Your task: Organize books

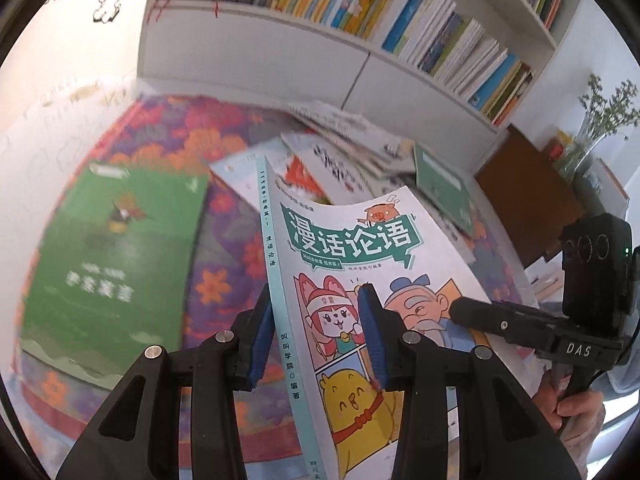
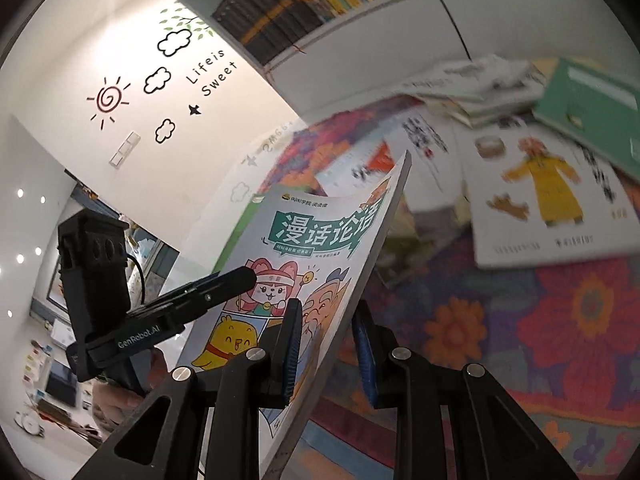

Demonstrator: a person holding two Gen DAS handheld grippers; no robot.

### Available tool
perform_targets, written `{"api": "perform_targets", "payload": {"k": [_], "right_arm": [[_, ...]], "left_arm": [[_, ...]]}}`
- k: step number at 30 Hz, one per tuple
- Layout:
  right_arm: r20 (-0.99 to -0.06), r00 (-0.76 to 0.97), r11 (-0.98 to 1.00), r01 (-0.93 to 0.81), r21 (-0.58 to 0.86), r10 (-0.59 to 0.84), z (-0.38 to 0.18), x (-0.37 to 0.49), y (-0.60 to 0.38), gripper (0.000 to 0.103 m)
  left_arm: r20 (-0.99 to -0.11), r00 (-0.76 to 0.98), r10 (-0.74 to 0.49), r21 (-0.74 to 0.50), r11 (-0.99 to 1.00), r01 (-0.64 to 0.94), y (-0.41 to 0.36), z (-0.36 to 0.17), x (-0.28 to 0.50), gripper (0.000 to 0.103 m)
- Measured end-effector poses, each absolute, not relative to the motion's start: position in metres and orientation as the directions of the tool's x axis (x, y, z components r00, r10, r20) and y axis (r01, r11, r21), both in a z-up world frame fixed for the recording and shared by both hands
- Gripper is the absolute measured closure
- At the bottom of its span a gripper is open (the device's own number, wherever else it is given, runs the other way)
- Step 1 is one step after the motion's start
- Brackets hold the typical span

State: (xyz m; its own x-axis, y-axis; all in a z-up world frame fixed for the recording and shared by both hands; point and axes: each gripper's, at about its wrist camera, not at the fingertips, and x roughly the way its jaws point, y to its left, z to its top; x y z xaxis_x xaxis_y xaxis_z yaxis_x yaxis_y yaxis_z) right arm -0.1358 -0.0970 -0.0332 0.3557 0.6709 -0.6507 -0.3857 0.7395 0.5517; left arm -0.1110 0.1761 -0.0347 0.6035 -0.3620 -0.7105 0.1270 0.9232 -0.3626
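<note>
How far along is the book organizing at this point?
Done: the white bookshelf already holds rows of upright books. In hand: the left gripper and the right gripper both clamp one cartoon-cover book, lifted off the floral cloth. Left: a green book, a yellow-robe picture book and a loose pile lie unsorted.

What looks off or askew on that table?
Loose books lie scattered at skewed angles on the floral cloth, overlapping, instead of on the shelf. The comic book held by both tongs bows slightly. No damage visible.
</note>
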Motion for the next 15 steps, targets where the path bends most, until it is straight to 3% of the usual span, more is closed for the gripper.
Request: {"api": "perform_targets", "payload": {"k": [15], "right_arm": [[-0.664,0.283,0.695,-0.513,0.504,0.692,-0.01,-0.112,0.024,0.077]], "left_arm": [[-0.675,0.673,-0.302,-0.321,0.942,0.101,0.289,-0.011,-0.096,0.066]]}}
